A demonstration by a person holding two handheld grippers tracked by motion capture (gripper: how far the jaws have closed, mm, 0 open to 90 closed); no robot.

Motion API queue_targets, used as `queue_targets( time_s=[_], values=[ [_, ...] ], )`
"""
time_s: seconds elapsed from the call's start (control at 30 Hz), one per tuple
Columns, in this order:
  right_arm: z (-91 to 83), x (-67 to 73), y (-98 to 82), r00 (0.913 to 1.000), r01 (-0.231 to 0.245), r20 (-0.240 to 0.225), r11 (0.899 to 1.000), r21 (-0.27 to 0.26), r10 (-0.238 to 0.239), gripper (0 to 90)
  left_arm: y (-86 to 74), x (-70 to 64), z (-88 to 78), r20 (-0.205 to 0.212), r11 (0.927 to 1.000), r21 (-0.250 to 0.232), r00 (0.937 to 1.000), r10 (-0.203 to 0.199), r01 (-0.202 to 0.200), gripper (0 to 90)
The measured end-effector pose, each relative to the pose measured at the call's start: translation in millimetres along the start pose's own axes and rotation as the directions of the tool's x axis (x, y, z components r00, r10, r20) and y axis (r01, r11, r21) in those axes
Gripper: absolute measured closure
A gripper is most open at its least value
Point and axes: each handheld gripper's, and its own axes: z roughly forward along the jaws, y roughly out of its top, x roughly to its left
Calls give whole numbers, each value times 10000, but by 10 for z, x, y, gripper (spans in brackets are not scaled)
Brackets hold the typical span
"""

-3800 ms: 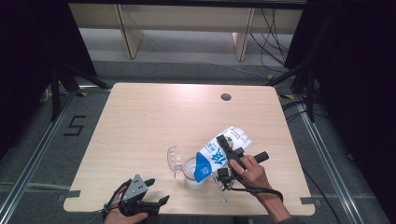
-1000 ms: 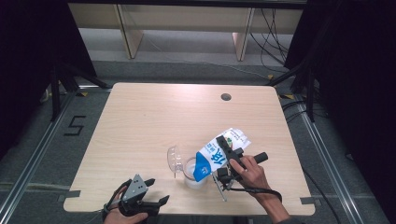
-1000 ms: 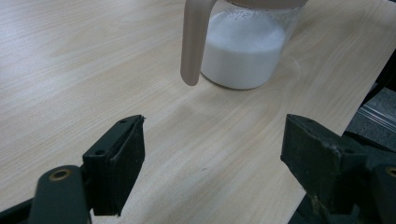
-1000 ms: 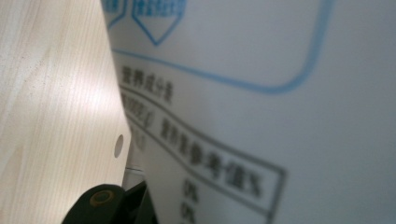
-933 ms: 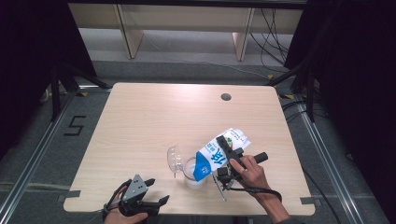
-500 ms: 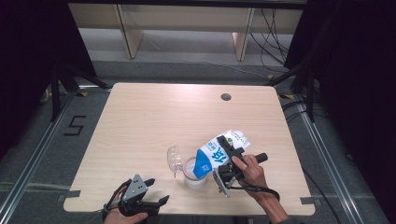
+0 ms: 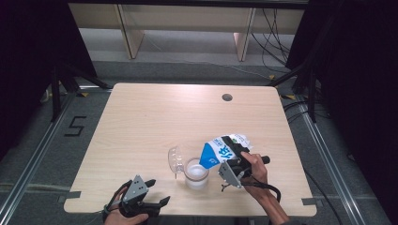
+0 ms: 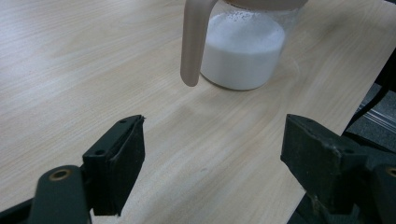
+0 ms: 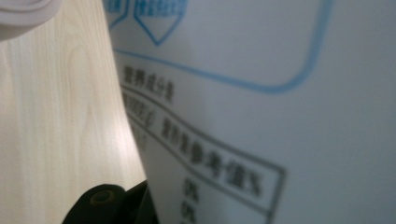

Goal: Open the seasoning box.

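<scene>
Milk carton (image 7: 219,151), blue-white, tilted

Light wood counter (image 7: 155,122) with cable hole (image 7: 227,97), grey floor (image 7: 42,140) with taped "5" (image 7: 75,126), pale shelving (image 7: 187,18) behind, black curtains (image 7: 28,47) both sides.

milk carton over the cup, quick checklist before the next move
1. Right gripper clamped on the milk carton: ok.
2. Carton tipped with its top end over the cup: ok.
3. Cup upright on the table, holding milk: ok.
4. Room left in the cup: cannot tell, its rim is cut off in the left gripper view.
5. Left gripper open, apart from the cup: ok.
6. Spilled milk around the cup: none seen, ok.
</scene>
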Motion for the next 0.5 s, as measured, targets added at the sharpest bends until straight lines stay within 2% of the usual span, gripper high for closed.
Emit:
queue_targets(
  time_s=[0.07,0.17,0.23,0.3,0.33,0.43,0.5],
  values=[
    [12,-22,-49,9962,-788,-389,9969,-73,784,777,0,0,0,-5,10000,-3,10000,-1,1,213],
    [16,-46,-110,9895,-1372,-448,9905,17,1372,778,-1,-1,3,58,10000,-21,10000,-43,44,212],
    [4,-49,-149,9781,-1941,-709,9806,269,1955,779,1,1,1,15,10000,-2,10000,-12,12,213],
    [8,-50,-171,9797,-1850,-707,9819,396,1874,780,1,2,-1,4,10000,11,10000,5,-5,212],
    [9,-53,-189,9714,-2196,-841,9748,398,2222,780,1,2,-1,6,10000,12,10000,7,-7,212],
    [24,-75,-236,9603,-2581,-976,9651,444,2613,780,-2,0,5,91,10000,-26,9999,-62,63,213],
    [32,-92,-285,9469,-3009,-1044,9526,457,3041,781,1,2,-1,-2,10000,14,10000,4,-4,212]
  ],
)
